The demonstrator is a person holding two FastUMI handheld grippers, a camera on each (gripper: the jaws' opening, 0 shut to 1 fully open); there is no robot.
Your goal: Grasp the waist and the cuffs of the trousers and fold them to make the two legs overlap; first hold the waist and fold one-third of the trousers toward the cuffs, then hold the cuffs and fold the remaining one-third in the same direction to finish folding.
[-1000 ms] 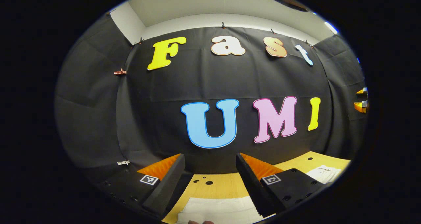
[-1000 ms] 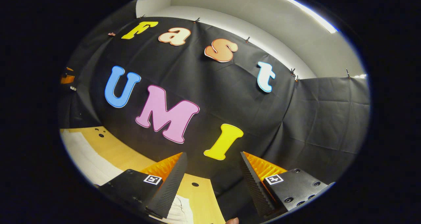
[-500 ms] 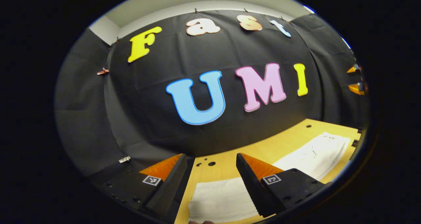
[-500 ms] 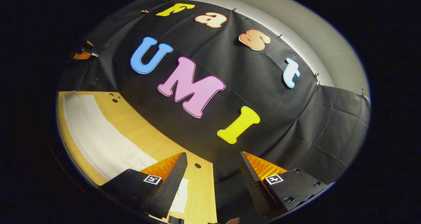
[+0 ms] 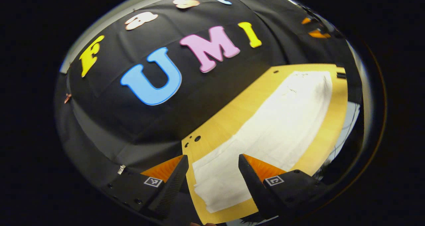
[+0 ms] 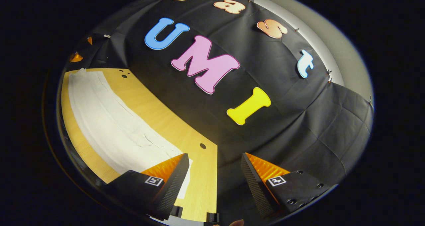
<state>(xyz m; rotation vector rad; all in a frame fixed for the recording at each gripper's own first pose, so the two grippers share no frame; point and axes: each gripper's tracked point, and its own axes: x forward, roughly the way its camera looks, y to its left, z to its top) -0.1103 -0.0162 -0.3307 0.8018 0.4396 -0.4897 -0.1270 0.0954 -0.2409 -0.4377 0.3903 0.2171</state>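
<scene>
I held two tools, one in each hand. My left tool (image 5: 212, 173) hung above the wooden surface (image 5: 232, 116) with its two fingers spread wide and nothing between them but air. One pair of white trousers (image 5: 275, 126) lay flat along that surface as a long strip, its near end below the gap between my left tool's fingers, its far end running away toward the surface's far edge. My right tool (image 6: 215, 171) was likewise wide open and held nothing; it hovered over the corner of the surface (image 6: 186, 136), with the trousers (image 6: 109, 119) stretching off to its left, one end passing behind its left finger (image 6: 172, 183). I counted three small holes (image 5: 192, 141) in the surface near the trousers' end in the left gripper view.
</scene>
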